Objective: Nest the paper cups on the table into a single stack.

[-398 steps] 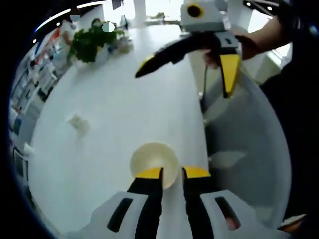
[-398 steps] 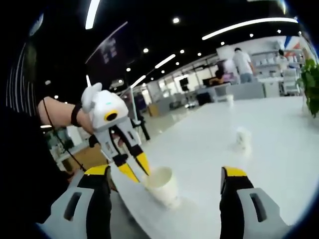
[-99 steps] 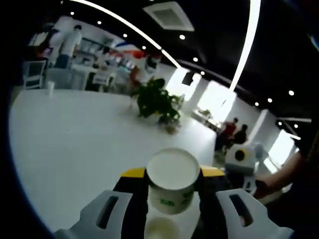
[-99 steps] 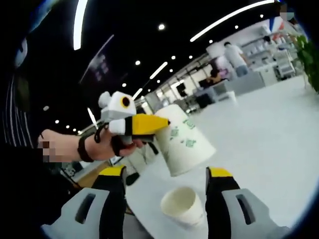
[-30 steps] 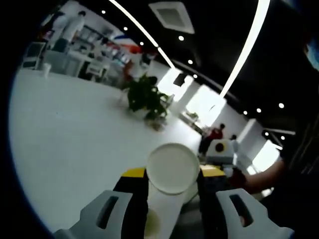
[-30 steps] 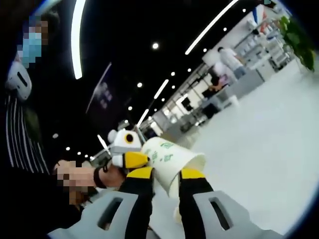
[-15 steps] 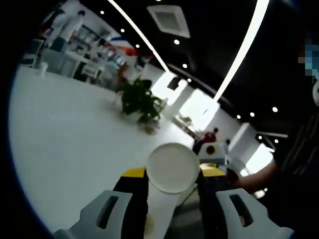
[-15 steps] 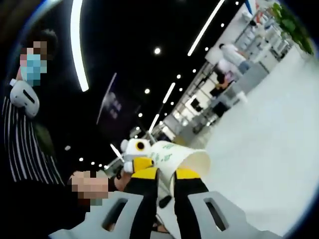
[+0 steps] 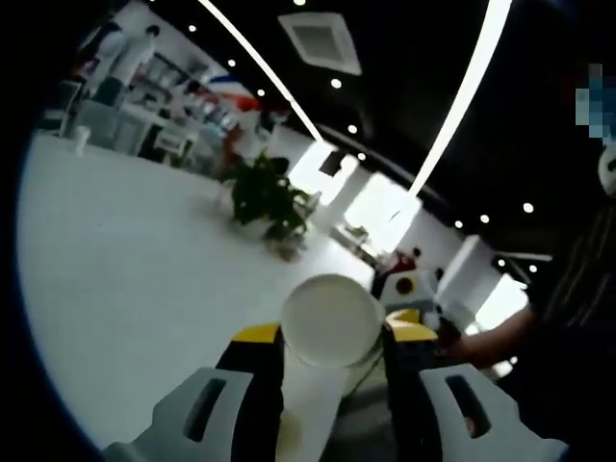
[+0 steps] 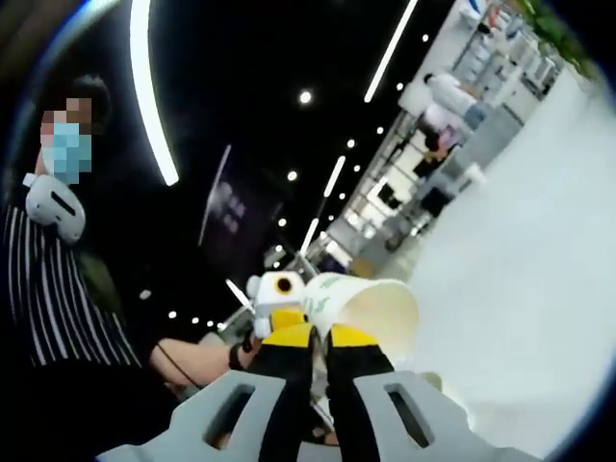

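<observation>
A white paper cup (image 9: 327,322) sits between the jaws of my left gripper (image 9: 332,334), which is shut on it, its flat bottom facing the camera. The same cup (image 10: 371,306), with green print, shows in the right gripper view with its mouth turned toward the camera. My right gripper (image 10: 320,338) is shut on the cup's rim, jaws almost together. The left gripper (image 10: 276,289) shows behind the cup's base. The right gripper (image 9: 409,291) shows just behind the cup. A pale round shape, perhaps a second cup (image 9: 287,438), lies low between the left jaws.
The white table (image 9: 115,260) stretches away to the left, and the same table (image 10: 520,289) fills the right of the right gripper view. A potted plant (image 9: 265,197) stands at its far side. A small cup (image 9: 82,142) stands far off. The person's arm (image 10: 188,361) holds the left gripper.
My right jaws have drawn closer together on the cup's rim. Both cameras have tilted a little. The left gripper keeps its hold on the cup.
</observation>
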Available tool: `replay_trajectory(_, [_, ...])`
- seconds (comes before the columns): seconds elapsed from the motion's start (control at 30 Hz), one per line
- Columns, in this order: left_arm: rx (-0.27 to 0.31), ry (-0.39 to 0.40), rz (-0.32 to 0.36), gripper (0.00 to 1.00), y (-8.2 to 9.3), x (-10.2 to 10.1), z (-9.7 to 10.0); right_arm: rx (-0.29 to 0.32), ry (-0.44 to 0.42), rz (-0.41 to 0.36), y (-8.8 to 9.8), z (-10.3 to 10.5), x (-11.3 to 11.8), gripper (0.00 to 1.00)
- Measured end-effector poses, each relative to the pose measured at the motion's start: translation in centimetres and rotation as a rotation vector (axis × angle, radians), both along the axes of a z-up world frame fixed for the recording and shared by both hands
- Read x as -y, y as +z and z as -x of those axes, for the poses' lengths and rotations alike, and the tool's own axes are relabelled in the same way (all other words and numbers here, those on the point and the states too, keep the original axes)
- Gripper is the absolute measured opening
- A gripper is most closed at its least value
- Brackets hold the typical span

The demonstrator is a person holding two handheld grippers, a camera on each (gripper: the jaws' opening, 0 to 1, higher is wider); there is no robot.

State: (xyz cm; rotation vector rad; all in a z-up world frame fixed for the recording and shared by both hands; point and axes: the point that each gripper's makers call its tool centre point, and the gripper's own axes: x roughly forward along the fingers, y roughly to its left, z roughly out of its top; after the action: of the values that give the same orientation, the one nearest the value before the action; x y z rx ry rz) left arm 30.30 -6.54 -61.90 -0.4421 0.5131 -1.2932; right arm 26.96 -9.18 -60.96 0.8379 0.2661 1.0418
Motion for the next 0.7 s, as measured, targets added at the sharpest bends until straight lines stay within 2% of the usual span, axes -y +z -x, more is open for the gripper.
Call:
replay_trajectory(0.43, [0.151, -0.024, -0.104, 0.40, -1.2, -1.1, 0.5, -0.003, 0.042, 0.046, -0.1, 0.1, -0.8, 0.00])
replay_trajectory(0.7, [0.178, -0.016, -0.114, 0.40, -1.7, -1.5, 0.8, 0.006, 0.074, 0.122, -0.1, 0.4, -1.4, 0.00])
